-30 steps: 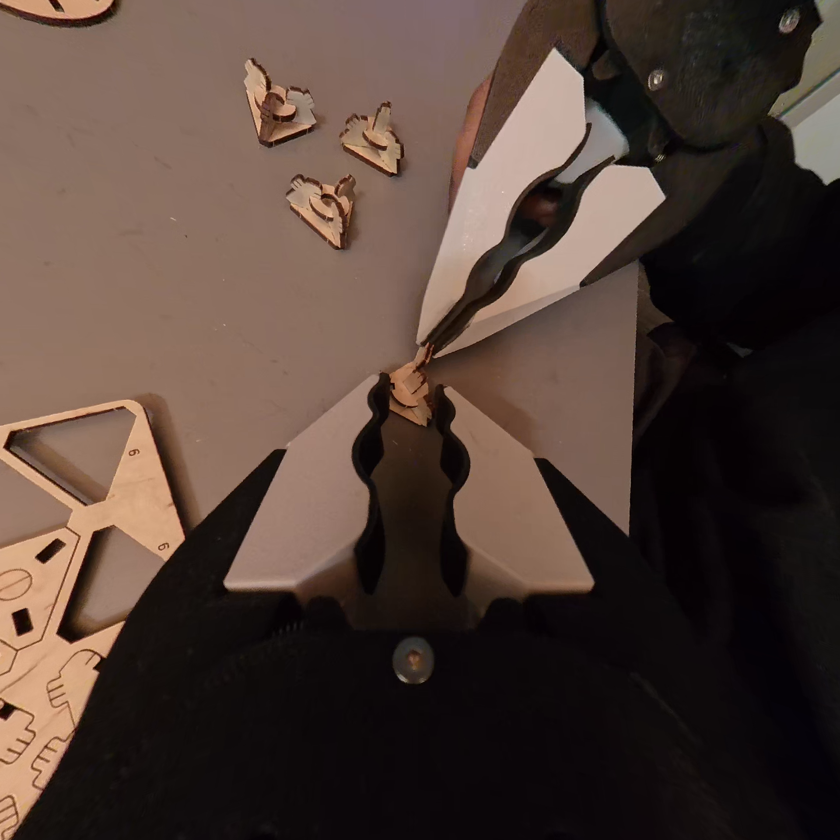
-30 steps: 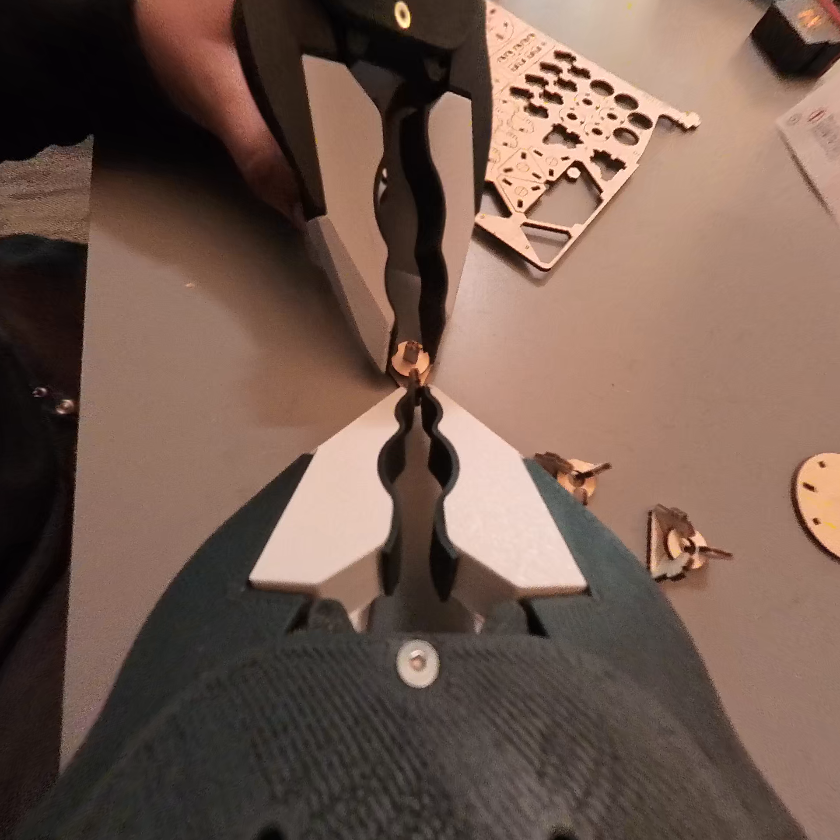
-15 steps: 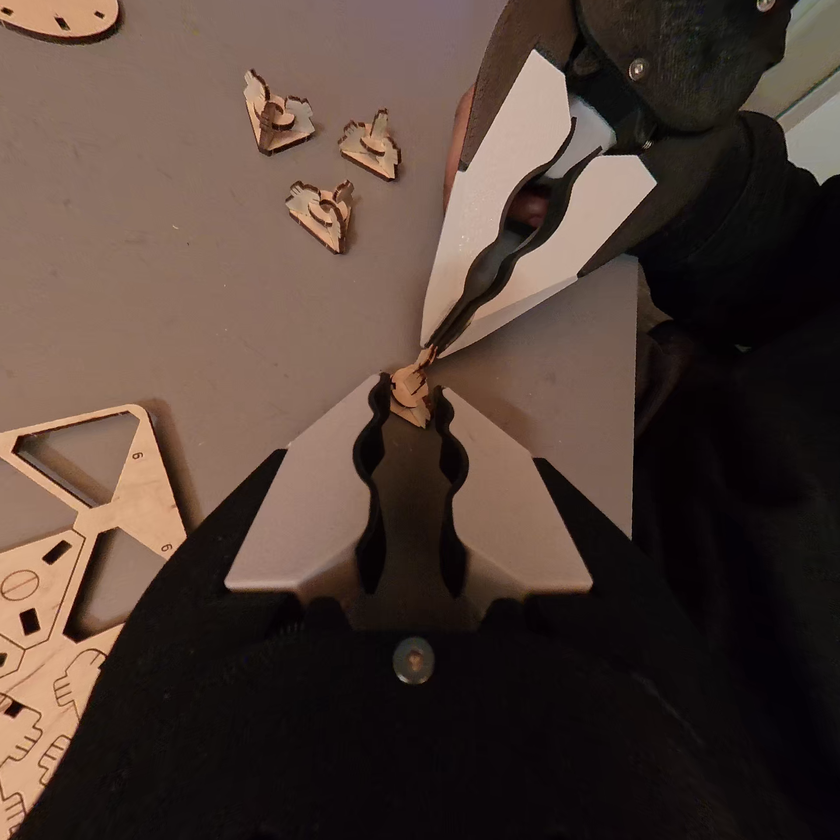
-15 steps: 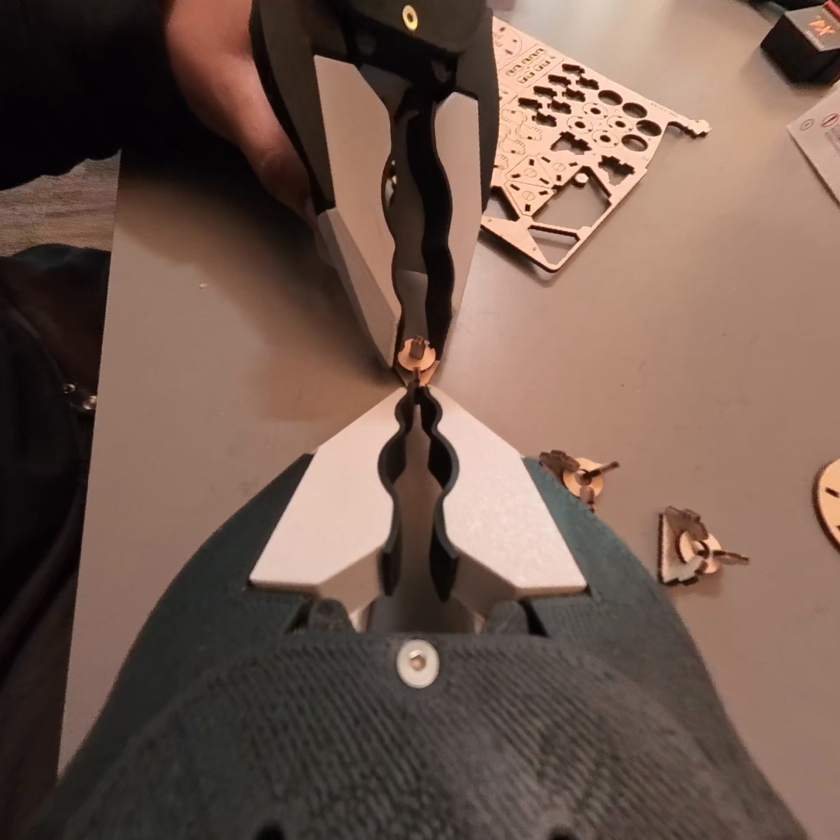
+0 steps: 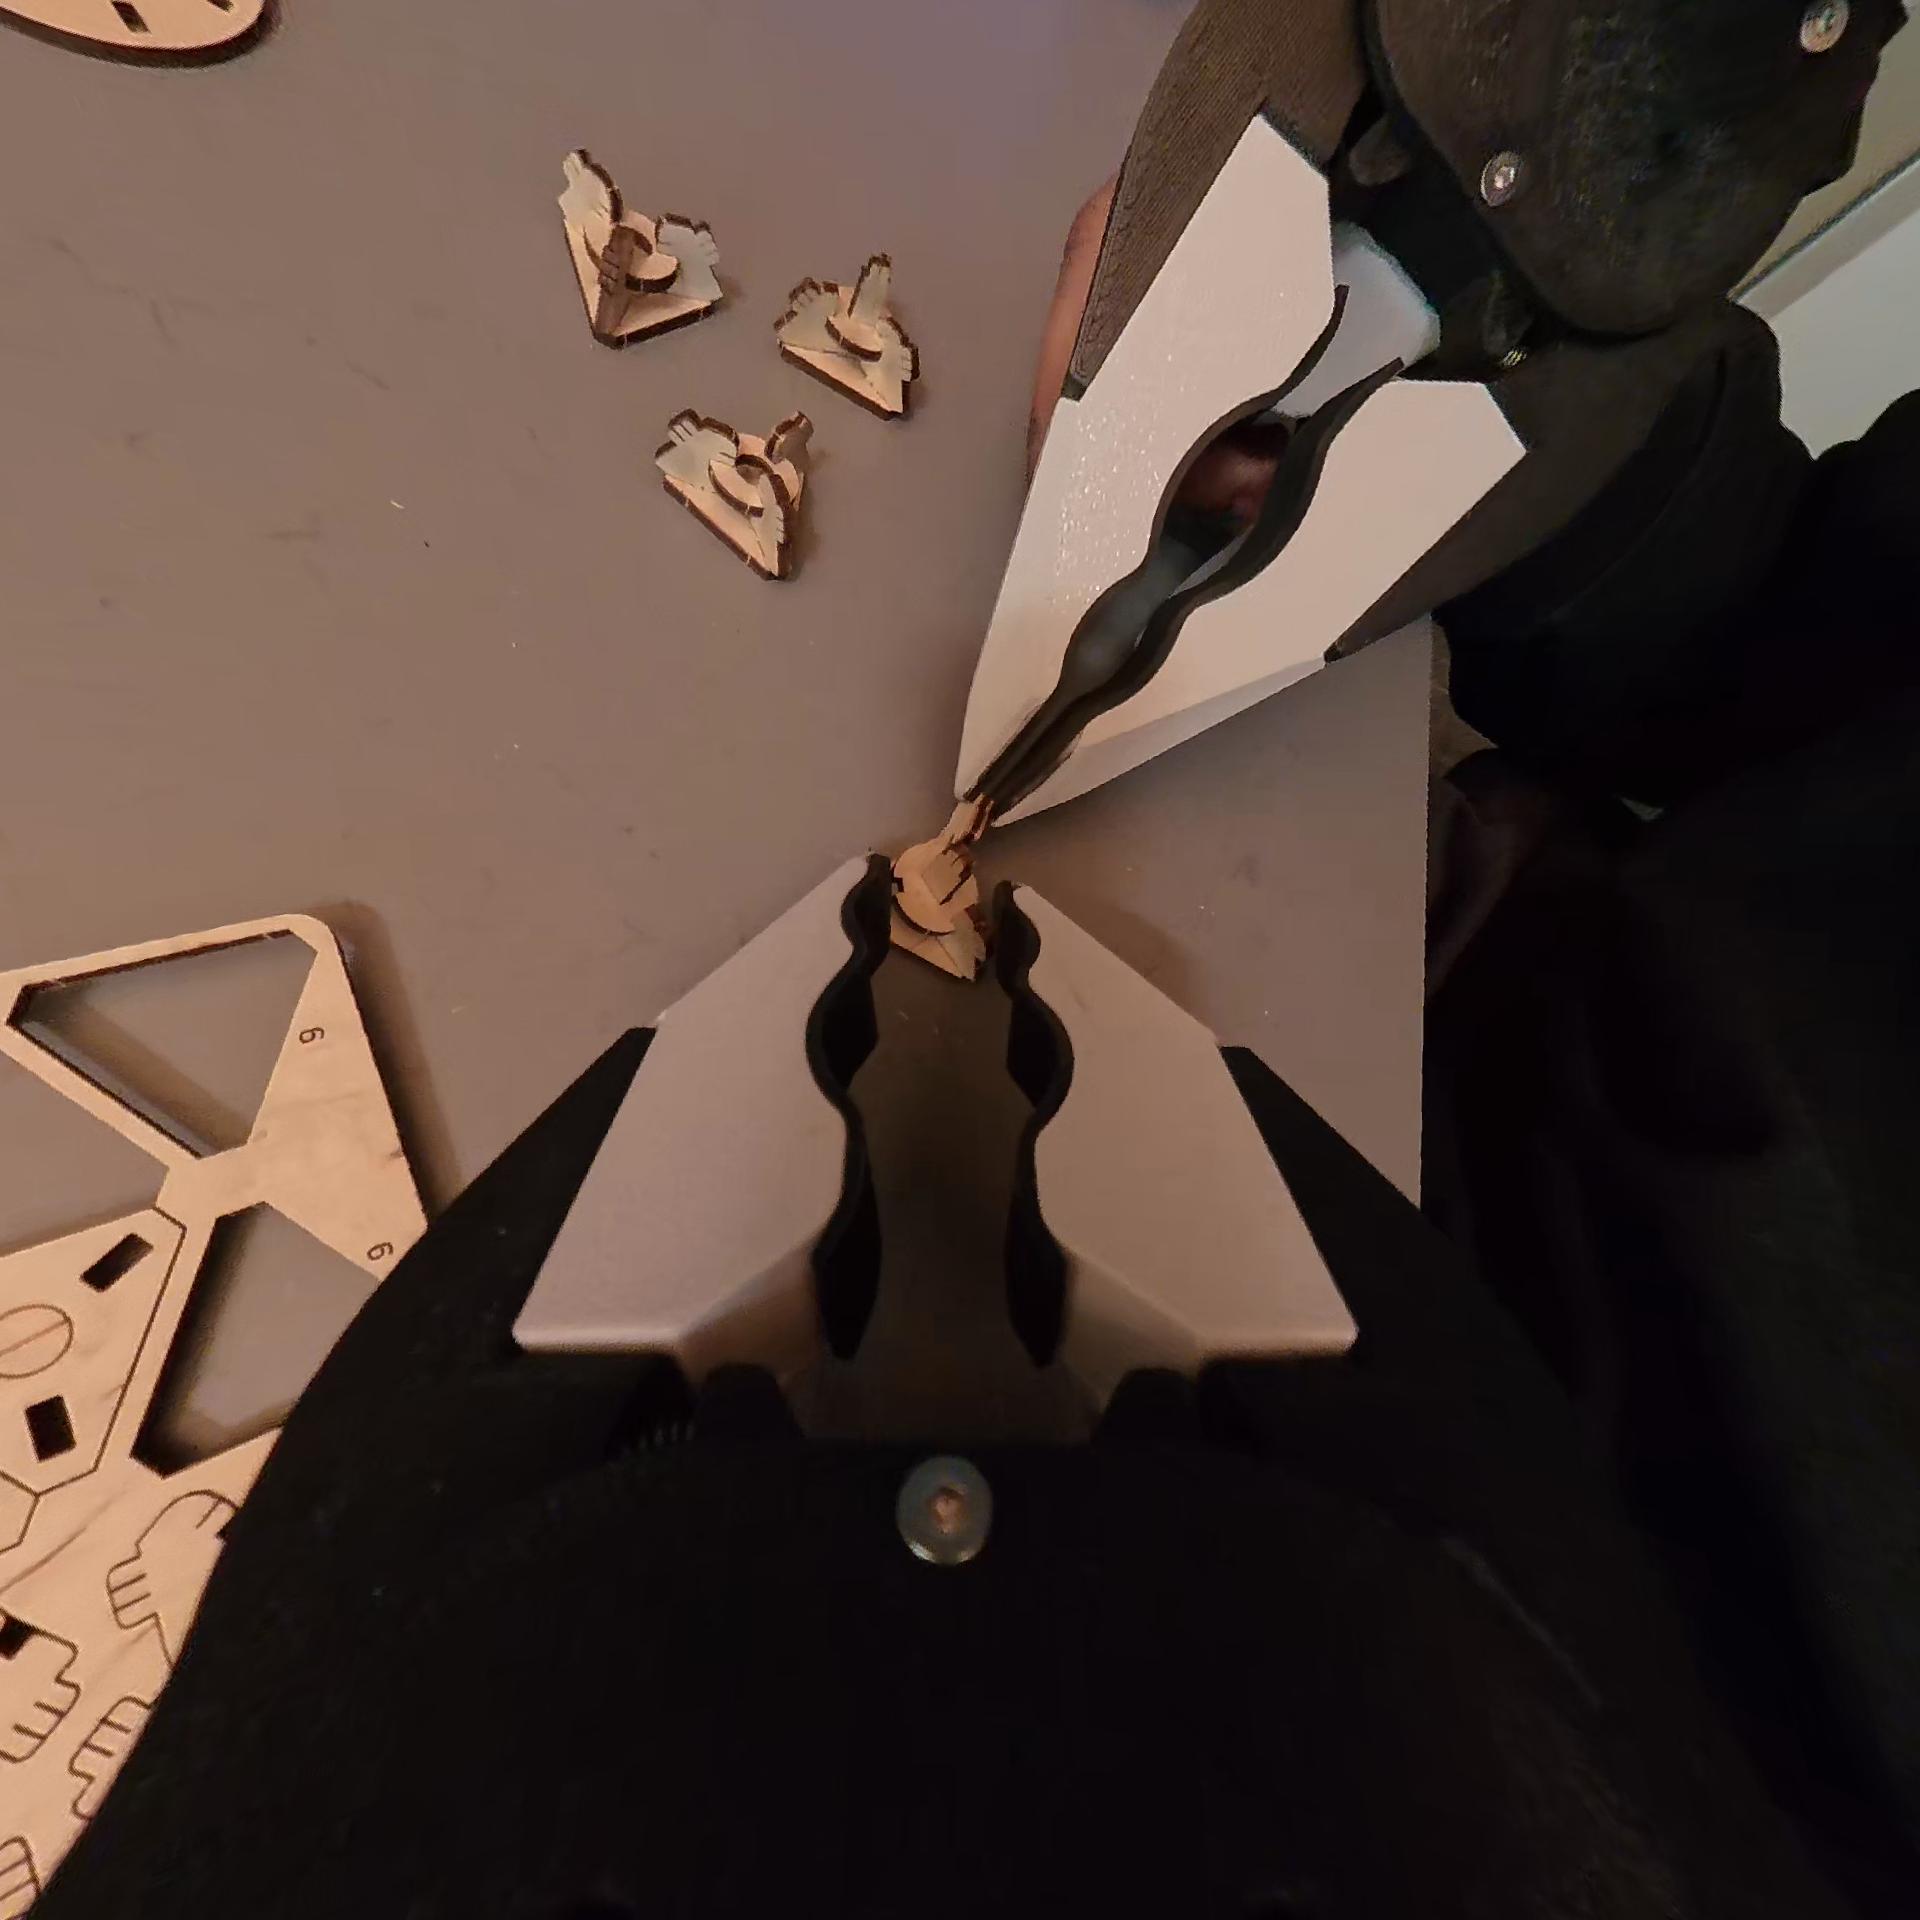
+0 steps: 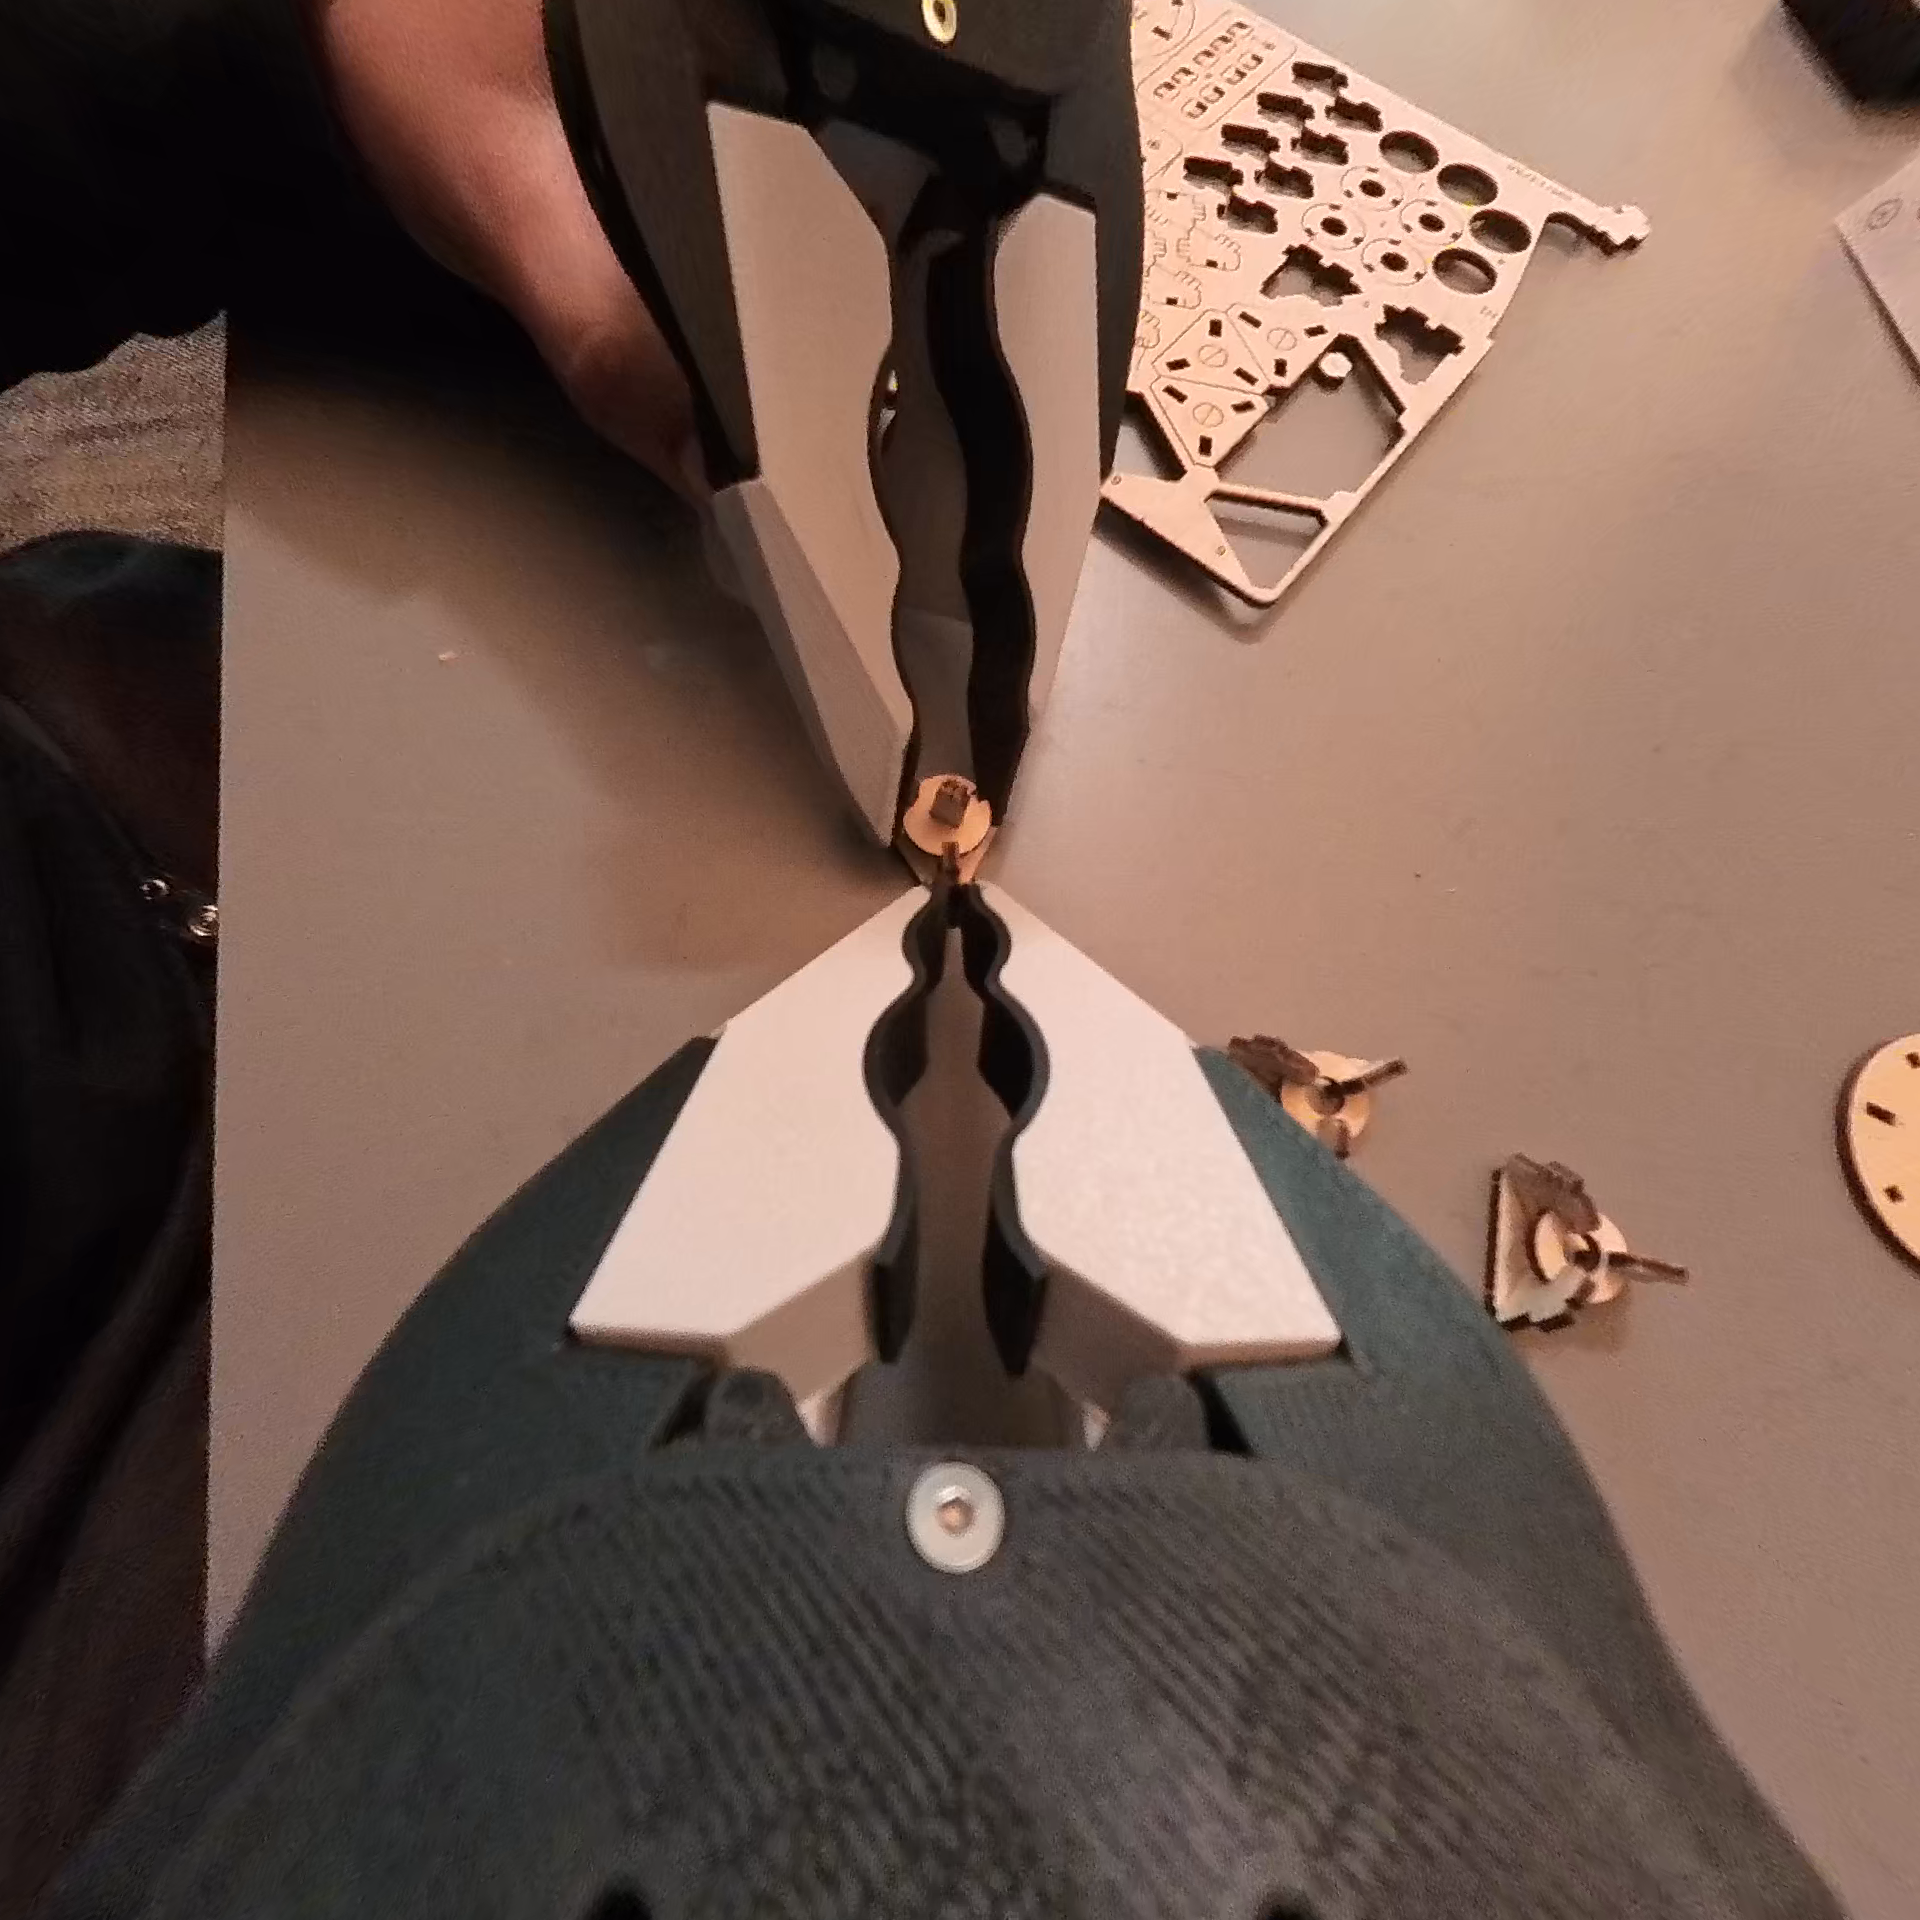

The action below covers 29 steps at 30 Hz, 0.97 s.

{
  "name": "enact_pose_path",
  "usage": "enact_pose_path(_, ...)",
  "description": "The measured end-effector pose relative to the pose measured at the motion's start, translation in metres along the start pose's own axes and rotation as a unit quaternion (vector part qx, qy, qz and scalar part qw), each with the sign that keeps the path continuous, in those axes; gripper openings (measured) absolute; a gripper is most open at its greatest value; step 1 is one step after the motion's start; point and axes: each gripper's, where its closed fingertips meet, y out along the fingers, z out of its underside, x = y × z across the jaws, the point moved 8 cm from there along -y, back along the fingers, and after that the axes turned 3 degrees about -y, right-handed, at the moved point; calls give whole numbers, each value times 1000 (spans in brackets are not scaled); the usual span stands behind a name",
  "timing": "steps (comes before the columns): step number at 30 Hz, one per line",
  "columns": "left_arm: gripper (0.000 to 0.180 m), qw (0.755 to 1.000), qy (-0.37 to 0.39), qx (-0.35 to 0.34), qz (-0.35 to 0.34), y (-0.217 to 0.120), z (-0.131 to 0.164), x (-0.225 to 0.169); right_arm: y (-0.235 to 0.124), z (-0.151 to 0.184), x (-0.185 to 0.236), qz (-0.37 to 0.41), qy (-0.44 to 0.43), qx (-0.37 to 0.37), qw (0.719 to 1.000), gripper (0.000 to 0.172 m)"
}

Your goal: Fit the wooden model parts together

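Observation:
My left gripper [image 5: 940,914] is shut on a small wooden assembly [image 5: 935,925], a triangular base with a round disc on it, held just above the grey table [image 5: 416,675]. My right gripper [image 5: 985,802] comes in from the upper right, shut on a thin flat wooden piece [image 5: 966,828] whose free end touches the assembly's disc. In the right wrist view my right gripper [image 6: 948,899] pinches the thin piece [image 6: 951,871] edge-on. Straight ahead, my left gripper [image 6: 945,826] holds the assembly [image 6: 935,826].
Three similar small wooden assemblies [image 5: 743,494] lie on the table beyond the grippers. A laser-cut wooden sheet [image 5: 260,1091] lies at the left, also seen in the right wrist view [image 6: 1351,343]. A round wooden disc [image 6: 1891,1153] lies at the right. The table edge [image 5: 1423,935] is close. The tips of both grippers are at nearly the same place.
Both grippers keep their grasps, and the thin piece stays against the assembly. The pair has shifted only slightly over the table.

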Motion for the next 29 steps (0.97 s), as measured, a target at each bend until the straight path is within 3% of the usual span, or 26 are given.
enact_pose_path(23, 18, 1000, -23, -6, 17, -2, 0, 3, 3, 0, -11, -62, 137, -4, 989, 1)
enact_pose_path(29, 19, 999, -29, -10, 27, -3, 0, 4, 3, -2, -9, -52, 120, 7, 991, 1)
